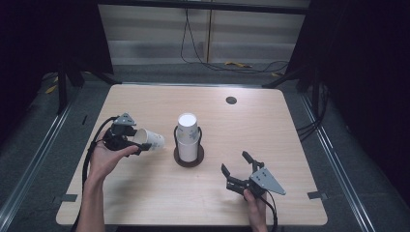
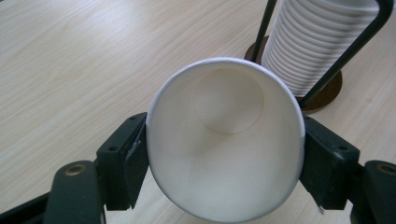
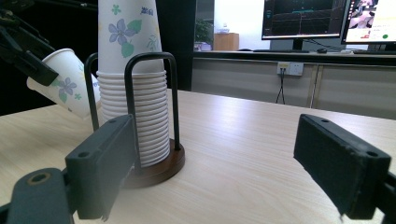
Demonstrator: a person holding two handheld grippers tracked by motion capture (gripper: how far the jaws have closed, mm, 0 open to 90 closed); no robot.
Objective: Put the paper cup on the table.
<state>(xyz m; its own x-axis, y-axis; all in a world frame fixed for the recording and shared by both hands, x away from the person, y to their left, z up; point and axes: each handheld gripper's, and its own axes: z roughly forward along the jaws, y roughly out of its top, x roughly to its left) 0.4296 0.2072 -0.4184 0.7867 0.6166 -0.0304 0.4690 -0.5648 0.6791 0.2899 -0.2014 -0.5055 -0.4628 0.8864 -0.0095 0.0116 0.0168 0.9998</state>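
— Where's the paper cup (image 1: pixel 149 139) right now?

— In the left tongs (image 1: pixel 137 140). They're pinching it by the rim end, one jaw on each side of the wall. In the left gripper view the cup (image 2: pixel 224 140) sits squarely between the two black jaws, mouth facing the camera, so you look straight down to its round bottom.

— Upright?

— No, tipped over. From the high view it lies nearly on its side, bottom pointing toward the stack of cups (image 1: pixel 187 137), held clear above the counter (image 1: pixel 270 130). The right gripper view shows the same cup (image 3: pixel 70 84) tilted, off to the left of the stack (image 3: pixel 133 88) and close beside it, with a flower print on its wall.

— Is it touching the stack?

— It looks just apart from it. The stack stands in a holder (image 1: pixel 189 155), a dark round base with a black wire loop rising around the cups, about mid-counter.

— And the other hand?

— The right tongs (image 1: pixel 238 167) are spread wide with nothing between them. They sit low near the front edge of the counter, to the right of the holder and well apart from the held cup. In the right gripper view those tongs (image 3: pixel 229 168) point at the stack, the holder's base (image 3: pixel 159 170) just past the left jaw.

— Whose hands?

— A person's; the left hand (image 1: pixel 104 157) wraps its gripper from below.
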